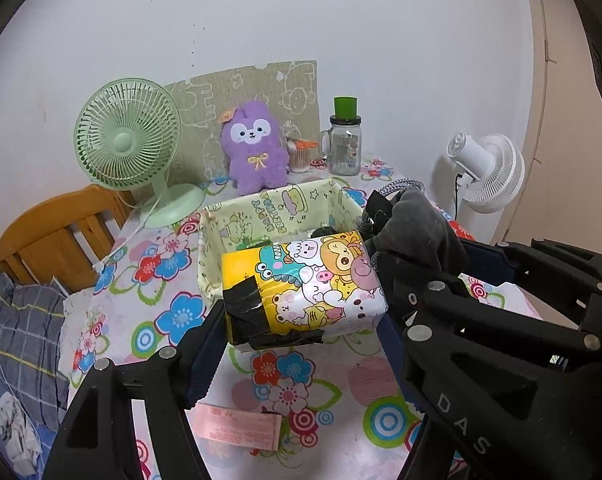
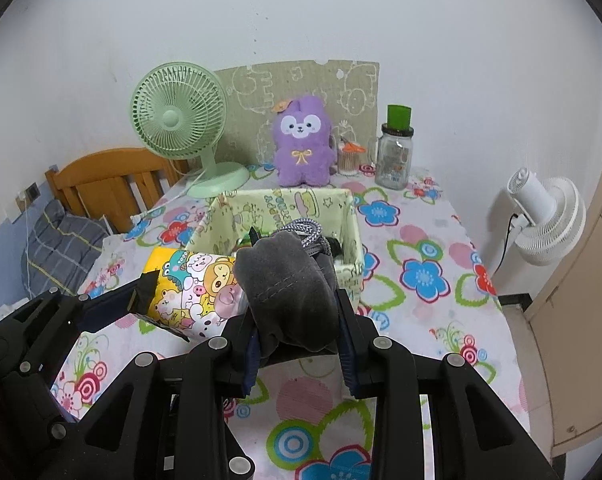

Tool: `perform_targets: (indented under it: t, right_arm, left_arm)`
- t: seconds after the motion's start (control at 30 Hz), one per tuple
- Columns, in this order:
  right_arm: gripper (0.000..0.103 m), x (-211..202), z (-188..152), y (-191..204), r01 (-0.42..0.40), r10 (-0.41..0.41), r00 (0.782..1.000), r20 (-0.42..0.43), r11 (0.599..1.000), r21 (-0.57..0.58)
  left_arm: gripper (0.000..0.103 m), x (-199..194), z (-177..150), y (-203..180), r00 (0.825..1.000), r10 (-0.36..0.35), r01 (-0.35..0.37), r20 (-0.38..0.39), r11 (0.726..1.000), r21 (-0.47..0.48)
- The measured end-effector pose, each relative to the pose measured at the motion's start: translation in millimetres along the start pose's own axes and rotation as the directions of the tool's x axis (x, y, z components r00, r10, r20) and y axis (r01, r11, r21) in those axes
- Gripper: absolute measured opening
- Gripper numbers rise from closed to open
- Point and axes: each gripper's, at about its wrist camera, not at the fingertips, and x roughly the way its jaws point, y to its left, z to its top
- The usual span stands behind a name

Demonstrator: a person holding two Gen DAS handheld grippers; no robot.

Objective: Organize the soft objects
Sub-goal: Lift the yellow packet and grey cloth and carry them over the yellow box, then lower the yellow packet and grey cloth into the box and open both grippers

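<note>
My left gripper [image 1: 301, 322] is shut on a yellow cartoon-printed soft pack [image 1: 305, 284] patched with black tape, held above the flowered tablecloth just in front of a fabric-lined basket [image 1: 261, 216]. To its right, my right gripper [image 2: 297, 320] is shut on a grey drawstring pouch [image 2: 289, 284] whose striped cord loops over the top. Both items hang side by side near the basket's [image 2: 353, 216] front rim. The pack [image 2: 197, 284] sits left of the pouch in the right wrist view. Dark items lie in the basket, mostly hidden.
At the back stand a green fan [image 1: 127, 140], a purple plush [image 1: 255, 148], a cotton-swab pot [image 1: 299, 156] and a green-capped glass jar [image 1: 345, 144]. A white fan [image 2: 541, 216] is off the table's right. A wooden headboard [image 1: 53, 236] and pillow lie left. A pink label [image 1: 237, 426] lies on the cloth.
</note>
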Motion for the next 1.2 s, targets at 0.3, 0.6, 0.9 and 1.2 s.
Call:
perform_targets:
  t: [0.3, 0.6, 0.9, 1.2]
  right_arm:
    - [0.035, 11, 18, 3, 0.011, -0.011, 1.000, -0.009, 1.000, -0.021]
    - [0.035, 24, 33, 2, 0.016, -0.017, 1.000, -0.020, 0.999, -0.029]
    - [0.035, 42, 49, 1, 0.016, -0.018, 0.999, -0.038, 0.999, -0.036]
    - [0.035, 67, 65, -3, 0.010, -0.012, 0.998, -0.060, 0.999, -0.040]
  left_arm:
    - [0.075, 10, 14, 7, 1.000, -0.001, 0.001, -0.005, 1.000, -0.003]
    - [0.075, 22, 28, 13, 1.000, -0.009, 0.009, -0.013, 1.000, -0.008]
    - [0.075, 38, 41, 20, 0.999, -0.016, 0.015, -0.029, 1.000, -0.014]
    - [0.075, 62, 56, 27, 0.999, -0.015, 0.014, -0.050, 1.000, -0.026]
